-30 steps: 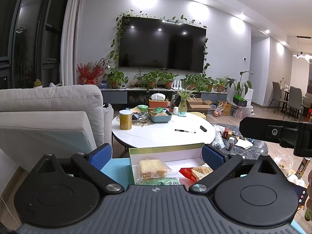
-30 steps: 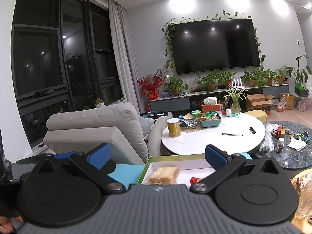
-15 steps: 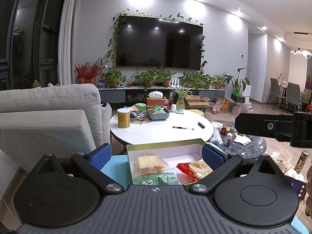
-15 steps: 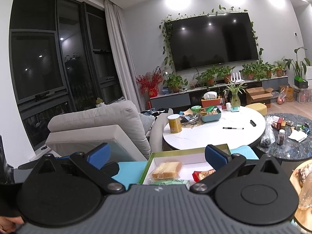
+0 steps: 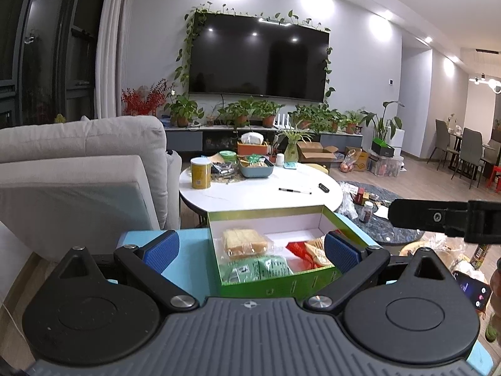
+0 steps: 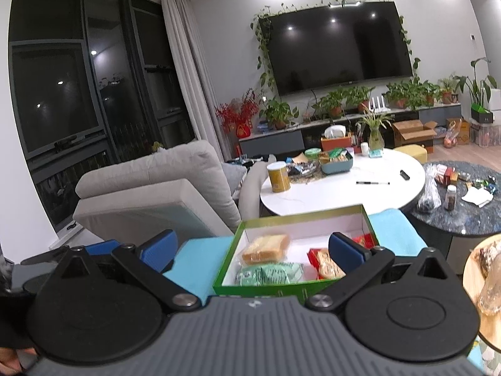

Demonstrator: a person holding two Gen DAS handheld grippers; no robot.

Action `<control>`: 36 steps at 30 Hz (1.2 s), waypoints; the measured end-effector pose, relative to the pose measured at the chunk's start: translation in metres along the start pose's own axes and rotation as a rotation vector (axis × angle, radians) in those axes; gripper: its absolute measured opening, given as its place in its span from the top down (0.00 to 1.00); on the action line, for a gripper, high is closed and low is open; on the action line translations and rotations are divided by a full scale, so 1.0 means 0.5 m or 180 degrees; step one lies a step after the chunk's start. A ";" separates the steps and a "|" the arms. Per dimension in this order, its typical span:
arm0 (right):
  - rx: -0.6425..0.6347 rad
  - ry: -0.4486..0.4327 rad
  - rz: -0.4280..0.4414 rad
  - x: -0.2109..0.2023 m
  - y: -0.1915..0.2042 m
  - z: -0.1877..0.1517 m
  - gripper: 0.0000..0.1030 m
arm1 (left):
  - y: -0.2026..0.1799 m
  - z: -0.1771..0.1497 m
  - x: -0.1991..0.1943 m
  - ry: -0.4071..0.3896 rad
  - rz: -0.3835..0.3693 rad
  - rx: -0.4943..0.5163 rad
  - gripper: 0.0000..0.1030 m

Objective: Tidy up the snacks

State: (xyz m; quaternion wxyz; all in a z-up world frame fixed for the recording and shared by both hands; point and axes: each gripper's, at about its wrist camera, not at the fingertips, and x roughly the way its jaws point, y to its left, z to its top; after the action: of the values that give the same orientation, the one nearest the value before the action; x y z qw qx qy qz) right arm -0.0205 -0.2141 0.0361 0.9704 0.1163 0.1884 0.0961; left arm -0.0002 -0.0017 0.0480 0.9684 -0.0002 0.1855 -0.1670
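Both claws are spread wide and empty. Over the last second the left gripper [image 5: 252, 249] and right gripper [image 6: 252, 249] tipped down, so the green snack box [image 5: 275, 285] at lower centre shows more: wrapped bread [image 5: 245, 244], green packets [image 5: 256, 268]. Probably lining up a pick.

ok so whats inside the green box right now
The green box holds wrapped bread slices, a green packet and red-wrapped snacks. The right gripper's pad covers its right corner.

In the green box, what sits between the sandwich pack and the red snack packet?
In the left wrist view, only bare white floor of the green box shows between the sandwich pack and the red snack packet. The right wrist view agrees.
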 end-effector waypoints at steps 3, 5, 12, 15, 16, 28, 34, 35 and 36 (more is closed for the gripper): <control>0.0089 0.0117 0.0048 -0.001 -0.024 0.000 0.43 | -0.002 -0.009 0.003 0.0049 -0.0023 -0.0002 0.04; 0.0109 0.0209 0.0057 -0.003 -0.042 -0.003 0.43 | -0.008 -0.018 0.006 0.0103 -0.0089 -0.0011 0.04; 0.0280 0.0671 -0.0060 -0.020 -0.117 -0.060 0.44 | -0.059 -0.072 0.038 0.0434 -0.0449 0.0100 0.12; 0.0348 0.0886 -0.0134 -0.027 -0.133 -0.102 0.44 | -0.087 -0.100 0.056 0.0612 -0.0637 0.0172 0.17; 0.0365 0.0955 -0.0167 -0.026 -0.137 -0.114 0.44 | -0.098 -0.110 0.060 0.0682 -0.0706 0.0183 0.19; 0.0813 0.1440 -0.0401 -0.017 -0.193 -0.193 0.44 | -0.190 -0.198 0.092 0.1317 -0.1313 0.0390 0.36; 0.0957 0.1555 -0.0427 -0.004 -0.209 -0.214 0.45 | -0.209 -0.222 0.111 0.1493 -0.1405 0.0463 0.39; 0.0979 0.1570 -0.0436 -0.002 -0.211 -0.217 0.45 | -0.212 -0.225 0.113 0.1511 -0.1425 0.0464 0.39; 0.0996 0.1581 -0.0440 -0.001 -0.214 -0.218 0.45 | -0.216 -0.227 0.116 0.1526 -0.1438 0.0471 0.39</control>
State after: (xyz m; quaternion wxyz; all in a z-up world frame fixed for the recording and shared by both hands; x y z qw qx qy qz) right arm -0.0478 -0.2954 -0.0901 0.8692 0.2243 0.4400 0.0252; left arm -0.0251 -0.1153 -0.0716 0.8331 0.0683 0.3905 -0.3857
